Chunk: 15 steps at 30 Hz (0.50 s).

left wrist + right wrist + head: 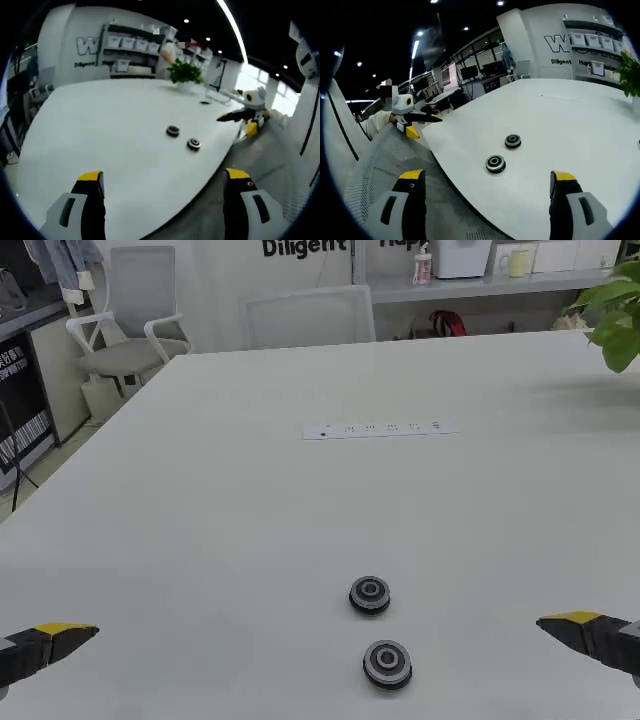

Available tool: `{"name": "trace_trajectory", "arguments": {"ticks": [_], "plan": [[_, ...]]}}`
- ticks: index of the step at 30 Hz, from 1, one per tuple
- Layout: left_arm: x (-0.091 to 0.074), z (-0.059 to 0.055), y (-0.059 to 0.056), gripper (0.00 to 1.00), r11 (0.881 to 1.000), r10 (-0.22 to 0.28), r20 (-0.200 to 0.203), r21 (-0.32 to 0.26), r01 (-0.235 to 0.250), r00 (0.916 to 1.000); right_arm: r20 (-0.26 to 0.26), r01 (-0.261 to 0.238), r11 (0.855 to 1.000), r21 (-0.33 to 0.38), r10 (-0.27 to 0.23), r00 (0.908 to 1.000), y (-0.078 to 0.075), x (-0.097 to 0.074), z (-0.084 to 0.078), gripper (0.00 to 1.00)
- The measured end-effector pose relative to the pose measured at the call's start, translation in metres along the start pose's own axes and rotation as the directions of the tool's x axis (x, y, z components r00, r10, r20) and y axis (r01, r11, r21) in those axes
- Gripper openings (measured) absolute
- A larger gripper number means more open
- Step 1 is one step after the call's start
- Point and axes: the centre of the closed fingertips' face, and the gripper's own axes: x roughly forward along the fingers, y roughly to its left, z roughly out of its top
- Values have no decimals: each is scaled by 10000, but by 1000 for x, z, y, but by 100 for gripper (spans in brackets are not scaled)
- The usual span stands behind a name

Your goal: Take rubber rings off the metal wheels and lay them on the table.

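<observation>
While I hold both tongs low at the near edge of the white table (250, 500), one metal wheel (370, 594) sits on it between them. A second wheel (387, 664) sits just beside it, nearer me, not touching. Each wears its dark rubber ring (387, 685). My left gripper (164, 175) and right gripper (488, 175) both gape wide, holding nothing, well apart from the wheels.

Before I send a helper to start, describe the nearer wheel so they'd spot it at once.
Start at the big white table. Two small dark wheels with silvery hubs lie near its front edge, short of the white strip. Yours is the nearer wheel, closest to the edge and slightly right of the far wheel in the head view.
</observation>
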Motion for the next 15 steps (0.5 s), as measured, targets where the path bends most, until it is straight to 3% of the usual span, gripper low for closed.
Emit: {"name": "trace_trajectory", "arguments": {"ticks": [4, 12, 15], "plan": [[0, -3, -2, 100, 10000, -68, -114, -15, 68, 9999, 262, 219, 9989, 405, -230, 9994, -5, -2, 3, 100], [-2, -6, 3, 100, 9996, 100, -165, -244, -104, 9998, -54, -257, 9990, 356, 259, 9996, 5, 8, -2, 100], [0, -3, -1, 100, 9999, -72, -153, -74, 71, 9999, -22, -282, 9986, 444, 283, 9996, 4, 8, -2, 100]]}}
